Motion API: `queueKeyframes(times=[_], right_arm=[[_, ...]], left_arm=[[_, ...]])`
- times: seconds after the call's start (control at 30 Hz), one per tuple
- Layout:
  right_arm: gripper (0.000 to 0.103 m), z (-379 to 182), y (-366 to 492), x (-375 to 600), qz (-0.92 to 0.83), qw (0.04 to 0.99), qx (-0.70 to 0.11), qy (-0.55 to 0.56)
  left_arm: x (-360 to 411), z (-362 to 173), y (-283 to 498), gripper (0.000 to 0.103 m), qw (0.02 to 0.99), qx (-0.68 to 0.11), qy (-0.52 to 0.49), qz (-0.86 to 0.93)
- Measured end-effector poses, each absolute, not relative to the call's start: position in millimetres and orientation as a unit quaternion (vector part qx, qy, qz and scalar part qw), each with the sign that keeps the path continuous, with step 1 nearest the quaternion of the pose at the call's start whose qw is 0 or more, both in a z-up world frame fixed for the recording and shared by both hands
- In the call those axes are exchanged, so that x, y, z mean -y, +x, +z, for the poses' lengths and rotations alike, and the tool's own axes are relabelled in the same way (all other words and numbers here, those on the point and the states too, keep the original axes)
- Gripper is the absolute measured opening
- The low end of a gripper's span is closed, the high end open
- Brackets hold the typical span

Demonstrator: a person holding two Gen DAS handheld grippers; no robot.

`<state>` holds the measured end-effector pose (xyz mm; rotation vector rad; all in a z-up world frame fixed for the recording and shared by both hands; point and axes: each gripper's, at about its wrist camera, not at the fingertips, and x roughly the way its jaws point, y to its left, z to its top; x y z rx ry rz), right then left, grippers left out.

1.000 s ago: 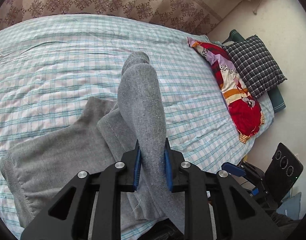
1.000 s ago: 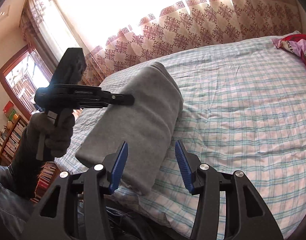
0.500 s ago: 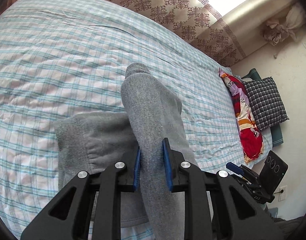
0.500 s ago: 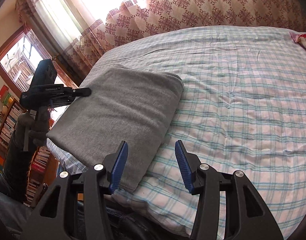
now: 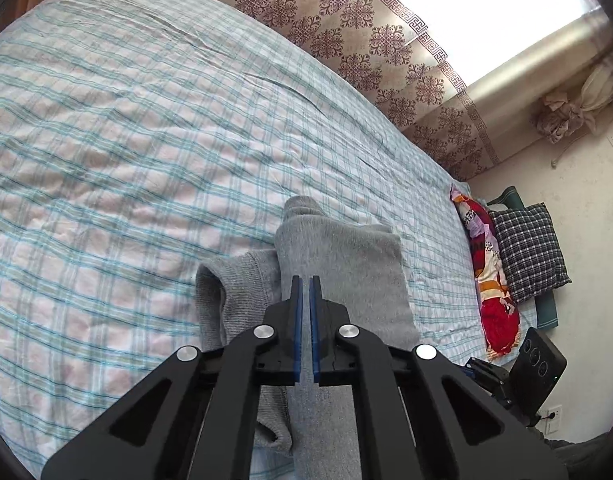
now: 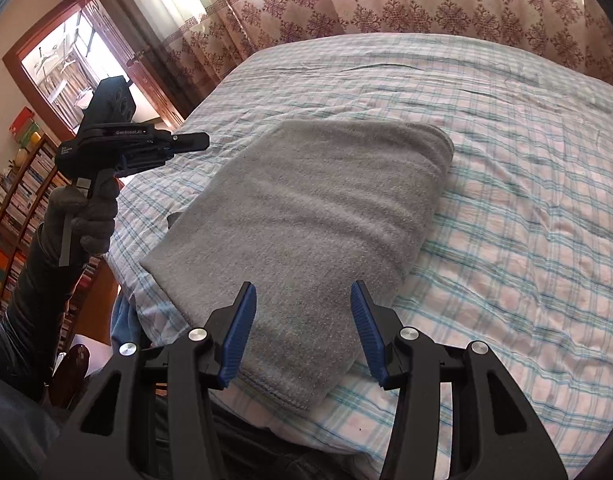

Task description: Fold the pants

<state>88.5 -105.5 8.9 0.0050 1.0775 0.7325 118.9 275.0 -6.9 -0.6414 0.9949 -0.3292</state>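
Observation:
Grey pants lie folded into a thick rectangle on the plaid bed sheet, near the bed's front left corner. In the left wrist view the pants show just past the fingers, a ribbed waistband edge to their left. My left gripper is closing to a thin slit with nothing between its pads. From the right wrist view the left gripper hangs in a gloved hand, left of the pants and clear of them. My right gripper stands open over the pants' near hemmed edge, pads not touching cloth.
A red floral pillow and a dark checked pillow lie at the bed's far right by the wall. Patterned curtains hang behind the bed. A bookshelf and a wooden door frame stand at the left.
The left gripper let go of the grey leg it held up and closed with nothing in it. The pants now lie flat and folded. The right gripper came lower and closer to them.

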Motion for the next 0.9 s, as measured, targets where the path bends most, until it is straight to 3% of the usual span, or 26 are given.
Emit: queueKeyframes(times=[0.07,0.13,0.2,0.23,0.63,0.9], right_arm=[[0.05,0.7,89.6,97.1,0.347,0.785,-0.514,-0.004],[0.052,-5.8,89.7,92.3,0.347,0.779,-0.522,-0.006],[0.052,-9.4,90.6,88.8,0.347,0.777,-0.525,-0.007],[0.053,-9.6,90.7,88.1,0.347,0.777,-0.525,-0.007],[0.053,-8.5,92.5,89.8,0.342,0.781,-0.523,0.006],[0.053,-6.9,94.2,92.1,0.333,0.787,-0.519,0.013]], left_arm=[[-278.3,-3.1,115.0,0.003,0.816,-0.464,-0.305,-0.161],[-273.7,-2.7,112.3,0.013,0.809,-0.471,-0.307,-0.172],[-263.1,-5.3,110.3,0.052,0.806,-0.477,-0.299,-0.182],[-257.3,-7.7,109.9,0.057,0.804,-0.479,-0.297,-0.19],[-215.2,-49.8,129.1,0.059,0.773,-0.535,-0.269,-0.208],[-235.9,-57.4,129.0,0.059,0.77,-0.537,-0.292,-0.183]])
